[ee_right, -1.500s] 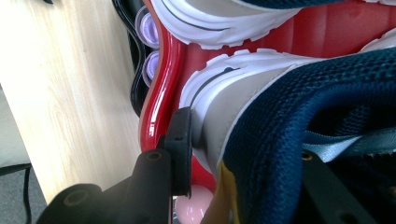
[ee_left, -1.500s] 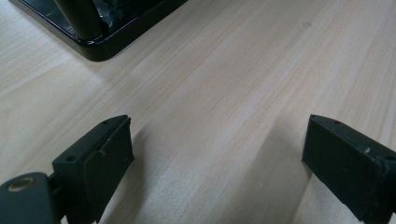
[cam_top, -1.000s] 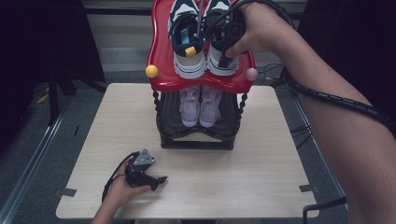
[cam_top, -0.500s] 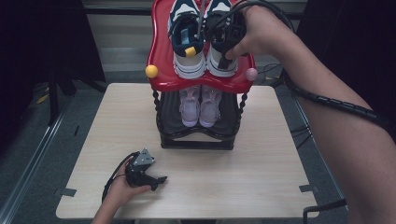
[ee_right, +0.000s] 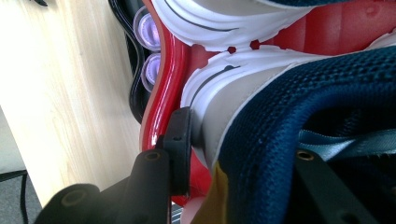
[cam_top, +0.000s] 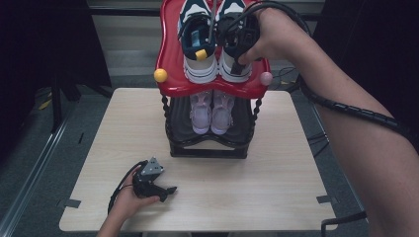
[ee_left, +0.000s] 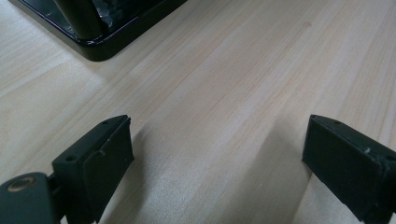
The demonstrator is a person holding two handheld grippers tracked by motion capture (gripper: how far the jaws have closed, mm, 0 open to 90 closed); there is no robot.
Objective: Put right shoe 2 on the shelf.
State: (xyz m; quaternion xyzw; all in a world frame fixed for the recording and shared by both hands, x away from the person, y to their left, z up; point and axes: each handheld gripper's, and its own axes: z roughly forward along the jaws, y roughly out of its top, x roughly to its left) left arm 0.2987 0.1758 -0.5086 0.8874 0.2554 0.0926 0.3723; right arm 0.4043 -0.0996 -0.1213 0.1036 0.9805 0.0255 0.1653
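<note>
Pinching the side wall of the navy sneaker point(cam_top: 236, 47) with the right hand-held gripper point(cam_top: 240, 42), shoe not yet lifted off the red tray point(cam_top: 170, 69) beneath, left hand-held gripper point(cam_top: 148, 180) resting spread on the table point(cam_top: 276, 163) below.

Right tongs point(cam_top: 236, 45): the inner jaw is buried inside the navy shoe point(cam_top: 237, 49), tip unseen. Red shelf point(cam_top: 170, 59): far end cut by the frame top, beyond the tongs. Lilac shoes point(cam_top: 211, 111): heels hidden under that shelf.
</note>
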